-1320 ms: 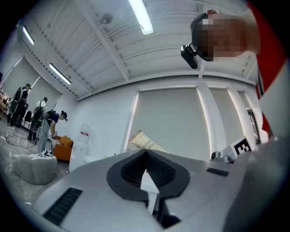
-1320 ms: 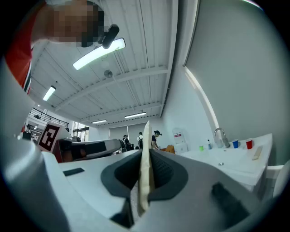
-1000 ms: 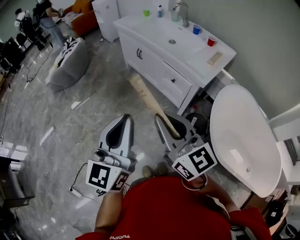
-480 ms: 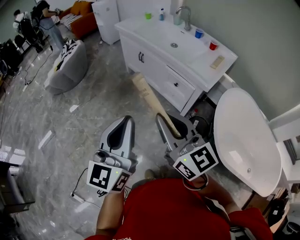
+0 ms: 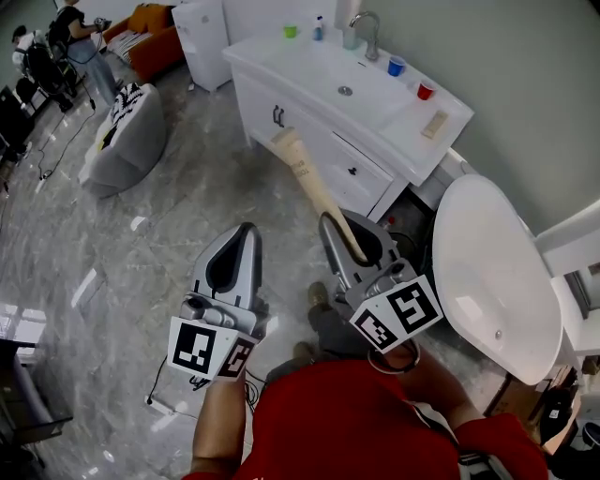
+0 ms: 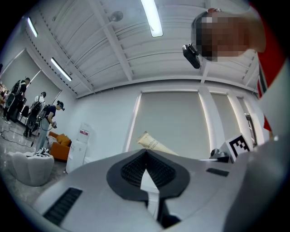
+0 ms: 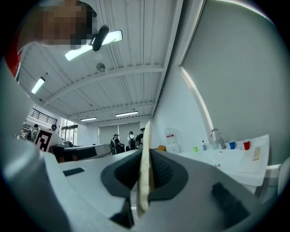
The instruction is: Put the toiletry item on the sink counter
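A long beige toiletry tube (image 5: 310,185) sticks out of my right gripper (image 5: 352,246), which is shut on its lower end. The tube's flat end points toward the front of the white vanity. In the right gripper view the tube (image 7: 144,167) stands edge-on between the pads. The white sink counter (image 5: 398,117) lies ahead at the upper middle, also seen as the sink counter (image 7: 235,165) at the right. My left gripper (image 5: 234,264) hangs shut and empty to the left of the right one; in its own view the left gripper (image 6: 146,168) shows the tube (image 6: 156,146) beyond.
On the counter stand a faucet (image 5: 367,30), a blue cup (image 5: 396,66), a red cup (image 5: 425,90), a green cup (image 5: 291,30), a small bottle (image 5: 320,26) and a beige block (image 5: 433,123). A white oval tub (image 5: 487,272) is at right, a grey beanbag (image 5: 127,136) at left.
The right gripper has carried the tube forward, so its tip now overlaps the vanity front. The left gripper has shifted slightly left. Both grippers keep their state.
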Available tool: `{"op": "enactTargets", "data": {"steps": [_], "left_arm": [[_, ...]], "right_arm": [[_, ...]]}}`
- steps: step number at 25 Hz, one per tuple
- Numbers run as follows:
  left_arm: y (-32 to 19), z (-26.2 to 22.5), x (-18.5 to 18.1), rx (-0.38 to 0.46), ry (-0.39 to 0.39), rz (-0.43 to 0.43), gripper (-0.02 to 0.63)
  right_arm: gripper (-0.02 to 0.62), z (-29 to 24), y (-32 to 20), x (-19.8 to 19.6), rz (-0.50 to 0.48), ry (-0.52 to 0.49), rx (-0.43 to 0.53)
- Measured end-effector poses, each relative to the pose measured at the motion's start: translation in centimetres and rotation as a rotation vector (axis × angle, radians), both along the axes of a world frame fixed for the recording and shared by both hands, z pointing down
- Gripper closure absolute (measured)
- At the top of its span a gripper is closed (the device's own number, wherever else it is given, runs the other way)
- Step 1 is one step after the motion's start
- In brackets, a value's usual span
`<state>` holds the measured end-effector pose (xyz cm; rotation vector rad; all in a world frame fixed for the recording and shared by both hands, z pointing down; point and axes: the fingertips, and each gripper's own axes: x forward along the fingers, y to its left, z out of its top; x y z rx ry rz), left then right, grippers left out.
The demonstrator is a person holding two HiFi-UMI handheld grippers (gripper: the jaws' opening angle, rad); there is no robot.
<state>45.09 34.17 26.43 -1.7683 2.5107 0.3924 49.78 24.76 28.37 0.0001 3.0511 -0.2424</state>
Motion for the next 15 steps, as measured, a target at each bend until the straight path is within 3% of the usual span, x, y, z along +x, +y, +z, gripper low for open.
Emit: {"op": "enactTargets", "data": {"steps": [7, 15], "left_arm": [[-2.6, 1.0, -3.7, -0.029, 0.002, 0.002, 0.589], [-8.9, 1.2, -11.2, -0.057, 0.002, -0.001, 0.589]], "right_arm": [[0.545, 1.0, -2.7, -4.0, 0.010, 0.005, -0.022], [0.545, 1.5, -9.0, -11.8, 0.013, -0.001, -0.032]]}}
